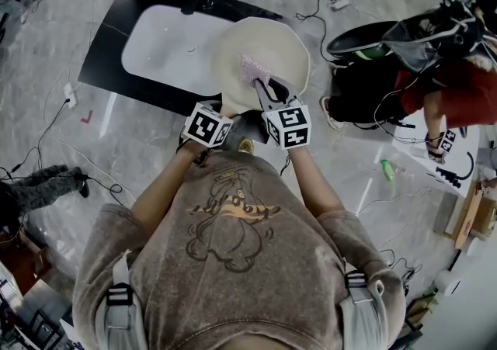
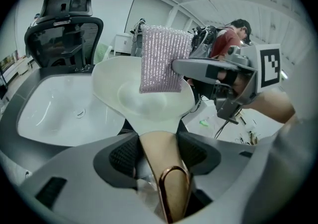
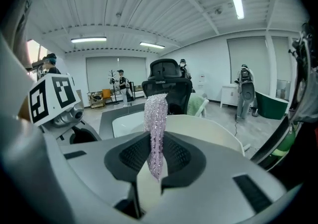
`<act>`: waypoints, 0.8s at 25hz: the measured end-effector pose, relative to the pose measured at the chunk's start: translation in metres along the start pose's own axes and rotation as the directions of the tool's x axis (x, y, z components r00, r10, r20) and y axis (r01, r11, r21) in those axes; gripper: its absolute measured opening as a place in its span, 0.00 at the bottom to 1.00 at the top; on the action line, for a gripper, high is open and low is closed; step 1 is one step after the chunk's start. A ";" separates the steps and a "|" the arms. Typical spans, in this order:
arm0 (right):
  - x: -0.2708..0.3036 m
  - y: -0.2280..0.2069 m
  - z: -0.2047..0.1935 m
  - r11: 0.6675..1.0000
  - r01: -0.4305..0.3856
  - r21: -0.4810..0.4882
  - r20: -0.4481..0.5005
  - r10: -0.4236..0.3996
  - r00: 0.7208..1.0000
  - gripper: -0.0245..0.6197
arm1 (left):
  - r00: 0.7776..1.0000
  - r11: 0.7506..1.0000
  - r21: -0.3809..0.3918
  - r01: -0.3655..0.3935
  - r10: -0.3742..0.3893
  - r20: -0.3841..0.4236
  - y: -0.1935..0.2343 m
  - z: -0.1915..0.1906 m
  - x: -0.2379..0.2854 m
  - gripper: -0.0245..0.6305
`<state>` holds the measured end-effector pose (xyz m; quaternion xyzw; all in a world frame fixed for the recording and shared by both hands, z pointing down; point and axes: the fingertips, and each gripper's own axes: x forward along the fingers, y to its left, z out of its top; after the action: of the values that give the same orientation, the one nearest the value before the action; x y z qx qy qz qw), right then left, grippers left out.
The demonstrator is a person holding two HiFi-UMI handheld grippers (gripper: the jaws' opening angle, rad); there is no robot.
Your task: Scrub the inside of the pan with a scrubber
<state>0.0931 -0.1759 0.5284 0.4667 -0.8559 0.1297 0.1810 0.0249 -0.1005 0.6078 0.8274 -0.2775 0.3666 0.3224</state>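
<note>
Firmly clenched, the left gripper [image 2: 159, 154] has both dark pads pressed against the tan handle [image 2: 158, 138] of the cream pan [image 2: 144, 101], one pad on each side. The handle's copper-coloured hanging loop lies behind the pads, toward the camera. The pan is tilted so that its inside faces the person. It hangs over the right end of the white sink [image 1: 163, 46], and its handle end reaches past the near edge of the black counter [image 1: 105, 57] that holds the sink.

The right gripper [image 3: 155, 156] is closed on a pink glittery scrubber [image 3: 155, 116]. It pinches the lower end, so the scrubber stands upright out of the jaws, edge-on in that gripper's own view. In the left gripper view the scrubber's flat face spreads in front of the pan's inner wall and its top edge rises above the far rim. Whether it presses on the surface I cannot tell. In the head view it lies inside the bowl, near the handle side.

A black office chair [image 2: 64, 24] stands beyond the sink's far edge, and cables [image 1: 54, 119] trail over the grey floor [image 1: 46, 185] around the counter.
</note>
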 end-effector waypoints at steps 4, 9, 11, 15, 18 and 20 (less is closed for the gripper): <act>0.019 0.005 -0.007 0.998 -0.059 -0.038 -0.053 0.057 0.997 0.17 | 1.000 1.000 -0.008 -0.003 0.002 -0.003 0.001 -0.002 0.001 0.44; 0.044 0.017 -0.020 0.983 -0.156 -0.093 -0.153 0.141 0.978 0.17 | 1.000 1.000 -0.013 -0.002 0.001 -0.013 0.002 -0.003 0.000 0.44; 0.051 0.022 -0.026 0.975 -0.193 -0.107 -0.194 0.170 0.966 0.17 | 1.000 1.000 -0.013 -0.001 0.001 -0.017 0.001 -0.002 0.000 0.44; 0.063 0.030 -0.034 0.964 -0.231 -0.135 -0.244 0.193 0.950 0.17 | 1.000 1.000 -0.011 0.003 -0.004 -0.027 0.001 -0.002 0.000 0.44; 0.073 0.027 -0.035 0.963 -0.227 -0.148 -0.262 0.183 0.948 0.17 | 0.999 1.000 -0.001 0.013 -0.013 -0.034 0.002 -0.002 0.000 0.44; 0.081 0.027 -0.034 0.961 -0.225 -0.159 -0.272 0.177 0.946 0.17 | 0.999 1.000 0.010 0.021 -0.020 -0.042 0.003 -0.003 0.000 0.44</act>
<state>0.0367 -0.2093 0.5927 0.3369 -0.8772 0.1251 0.3184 0.0216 -0.1004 0.6099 0.8241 -0.2601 0.3821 0.3275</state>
